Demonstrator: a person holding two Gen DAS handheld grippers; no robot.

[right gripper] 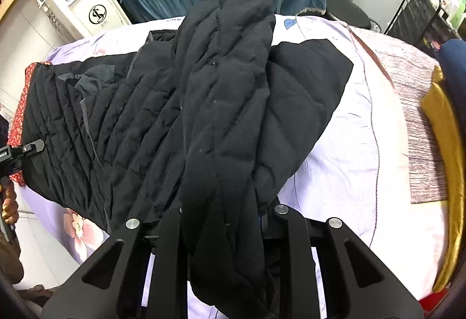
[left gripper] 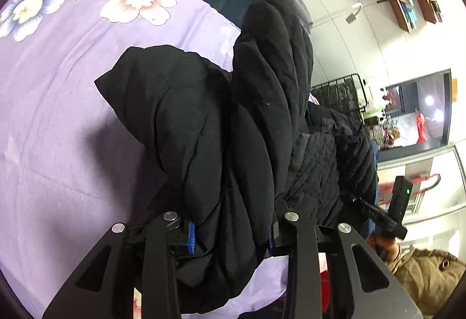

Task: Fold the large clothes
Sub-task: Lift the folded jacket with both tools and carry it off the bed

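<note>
We are looking at a bed (right gripper: 343, 173) covered by a lilac sheet (left gripper: 72, 92) printed with large flowers, and a black quilted jacket (right gripper: 122, 121) is lying spread across it, reaching to the far left edge in the right wrist view. At that edge a red patterned cloth (right gripper: 21, 112) is showing from under the jacket. Toward the right a striped mauve blanket (right gripper: 419, 121) is lying on the bed, with a mustard-yellow cloth (right gripper: 442, 138) resting beside it.
</note>
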